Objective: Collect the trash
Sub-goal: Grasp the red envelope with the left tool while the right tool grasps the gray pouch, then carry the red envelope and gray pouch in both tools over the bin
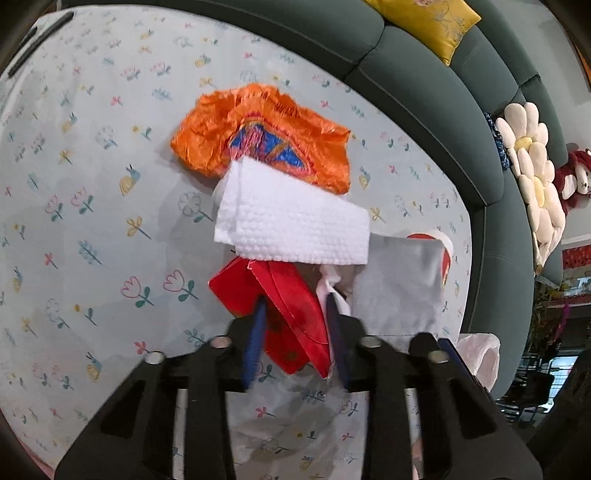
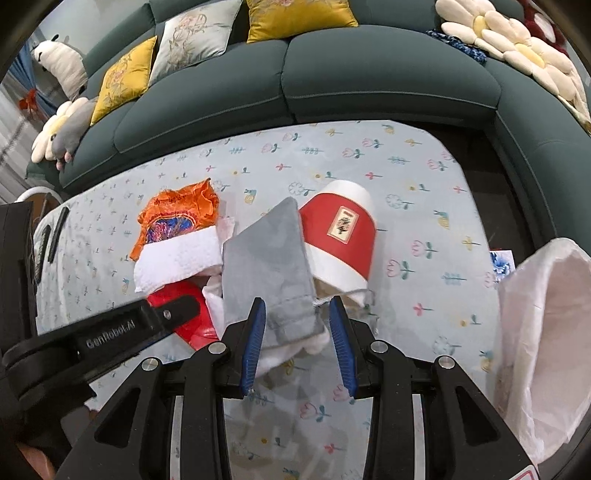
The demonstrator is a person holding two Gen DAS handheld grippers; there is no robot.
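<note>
A trash pile lies on the floral tablecloth (image 1: 92, 221). An orange wrapper (image 1: 258, 133) lies farthest, also seen in the right wrist view (image 2: 177, 214). A white paper towel (image 1: 291, 218) overlaps it. My left gripper (image 1: 295, 325) is closed around a red wrapper (image 1: 288, 306), its fingers (image 1: 255, 339) on either side. My right gripper (image 2: 297, 332) is open, its fingers (image 2: 255, 332) straddling the end of a grey cloth pouch (image 2: 266, 266). A red and white paper cup (image 2: 340, 236) lies on its side behind the pouch.
A white plastic bag (image 2: 543, 332) stands open at the table's right edge. A dark green sofa (image 2: 369, 74) with yellow cushions (image 2: 299, 14) and flower pillows (image 1: 532, 162) wraps around the table's far and right sides. Dark remotes (image 2: 55, 229) lie at the table's left end.
</note>
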